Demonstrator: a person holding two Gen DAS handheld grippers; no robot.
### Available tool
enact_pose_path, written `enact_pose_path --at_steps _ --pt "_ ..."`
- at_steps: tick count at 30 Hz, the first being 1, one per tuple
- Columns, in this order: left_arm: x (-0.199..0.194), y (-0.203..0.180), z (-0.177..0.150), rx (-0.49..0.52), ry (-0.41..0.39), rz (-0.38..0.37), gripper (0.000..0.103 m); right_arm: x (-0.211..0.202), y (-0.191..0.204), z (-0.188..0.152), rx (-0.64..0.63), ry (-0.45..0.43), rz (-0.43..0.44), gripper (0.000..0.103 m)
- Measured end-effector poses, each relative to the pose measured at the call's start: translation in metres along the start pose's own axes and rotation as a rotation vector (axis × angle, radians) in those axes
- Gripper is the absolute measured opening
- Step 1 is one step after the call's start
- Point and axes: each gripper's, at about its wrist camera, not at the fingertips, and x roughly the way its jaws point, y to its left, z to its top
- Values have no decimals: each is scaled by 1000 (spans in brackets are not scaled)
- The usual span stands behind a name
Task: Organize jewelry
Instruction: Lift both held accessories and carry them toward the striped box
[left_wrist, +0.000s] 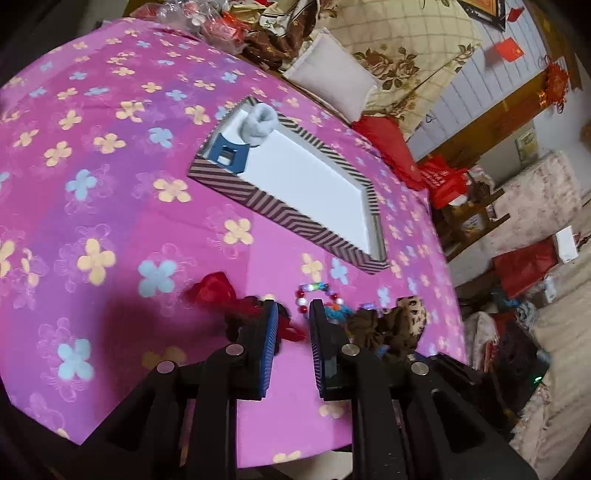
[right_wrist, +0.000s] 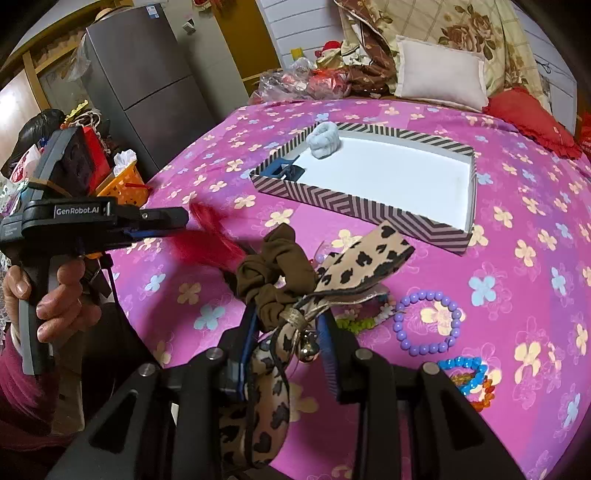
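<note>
Two tools over a pink flowered bed, hair ties and bracelets in a heap near a striped box

Right tool (right_wrist: 286, 325) pinches a leopard-print scrunchie (right_wrist: 255, 402) tangled with a brown scrunchie (right_wrist: 275, 273); left tool (left_wrist: 293, 314), held in a hand (right_wrist: 44, 291), has its jaws slightly apart, a red ribbon tie (left_wrist: 218, 293) at its tips, grip unclear. Striped box (right_wrist: 354, 206) sits further back on the bedspread (right_wrist: 517, 258), a pale blue scrunchie (right_wrist: 323, 142) and a blue clip (right_wrist: 284, 171) in one corner. Purple bead bracelet (right_wrist: 426, 321) and blue bead bracelet (right_wrist: 463, 373) lie loose beside the right tool
</note>
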Motion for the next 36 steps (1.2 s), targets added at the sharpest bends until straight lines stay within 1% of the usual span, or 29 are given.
enact_pose_path --at_steps 1,4,7,9,10,11,13,17,19,21,22,23,24,25,26,27,29,30,34,36 --pt "4 1 -2 15 4 57 22 1 0 1 1 2 2 33" --pt "6 7 -7 9 8 74 22 4 1 2 -6 7 6 33" --pt "4 9 -9 14 -7 112 22 7 3 3 -6 11 16 33" --pt "4 14 -11 -16 2 124 34 10 4 2 -12 19 19 33" --pt "4 17 -14 -42 5 130 49 11 4 2 -13 22 20 33" --pt "3 21 -17 -68 -2 136 57 12 4 2 -11 23 21 33" --pt "5 25 -22 -104 -7 162 60 14 3 2 -7 26 23 33" --pt "24 36 -28 -202 14 216 60 19 1 3 0 34 30 33" --pt "34 41 -28 -246 20 220 60 20 2 3 -2 35 35 33" --pt "42 44 -26 -275 9 221 60 20 3 1 -5 37 37 33" --pt "46 44 -25 -271 -8 232 59 20 3 0 -4 39 38 33" --pt "48 45 -24 -271 -15 241 48 20 2 0 -3 40 38 33" --pt "53 48 -22 -279 -16 248 40 20 1 -1 -1 41 38 33" --pt "54 50 -21 -278 -20 234 31 21 0 -2 3 41 38 33" --pt "54 51 -20 -278 -22 218 25 21 -1 -3 8 41 39 33" --pt "54 52 -18 -282 -22 207 22 21 -2 -4 12 41 40 33" --pt "46 49 -13 -270 -39 199 8 21 -4 -4 16 41 39 33" --pt "42 45 -9 -259 -46 193 8 21 -5 -4 17 41 38 33" --pt "11 20 7 -183 -95 123 8 19 -6 -3 25 33 40 33" --pt "1 10 14 -159 -99 93 8 18 -7 -2 27 28 41 33"
